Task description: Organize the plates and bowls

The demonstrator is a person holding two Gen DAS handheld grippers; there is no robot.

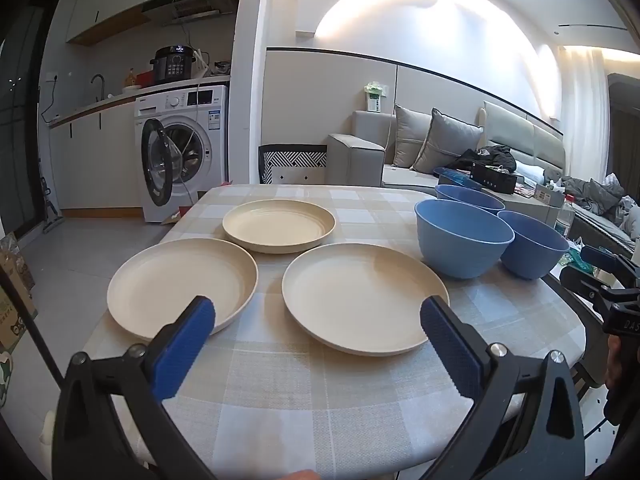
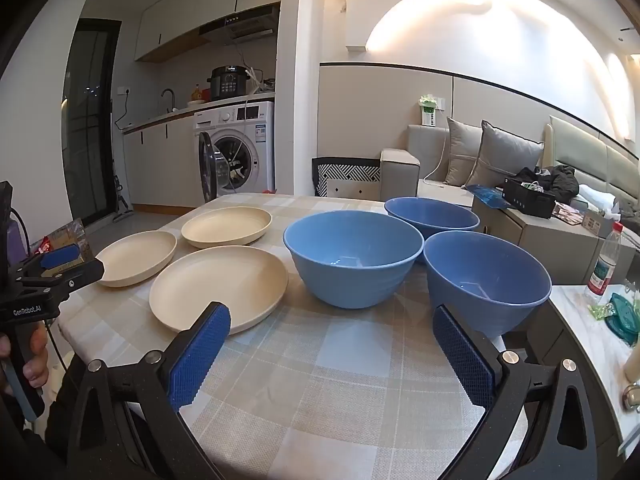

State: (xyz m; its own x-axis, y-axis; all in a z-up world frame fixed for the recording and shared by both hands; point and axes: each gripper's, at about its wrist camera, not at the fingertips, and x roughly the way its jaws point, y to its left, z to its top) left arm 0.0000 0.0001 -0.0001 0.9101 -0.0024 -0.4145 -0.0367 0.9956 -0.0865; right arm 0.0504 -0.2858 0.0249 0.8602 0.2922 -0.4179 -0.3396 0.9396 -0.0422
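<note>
On the checked desk three cream plates lie singly at the left: the left plate, the far plate and the near plate, none touching. To their right stand three blue bowls, the front bowl, the back bowl and the right bowl, crowded together. The left claw hovers wide open over the near edge, holding nothing; the right claw likewise gapes empty before the bowls. Nothing appears stacked yet, so the sorting seems about to begin. Next, each claw likely needs to close on a rim, lifting one plate onto another.
</note>
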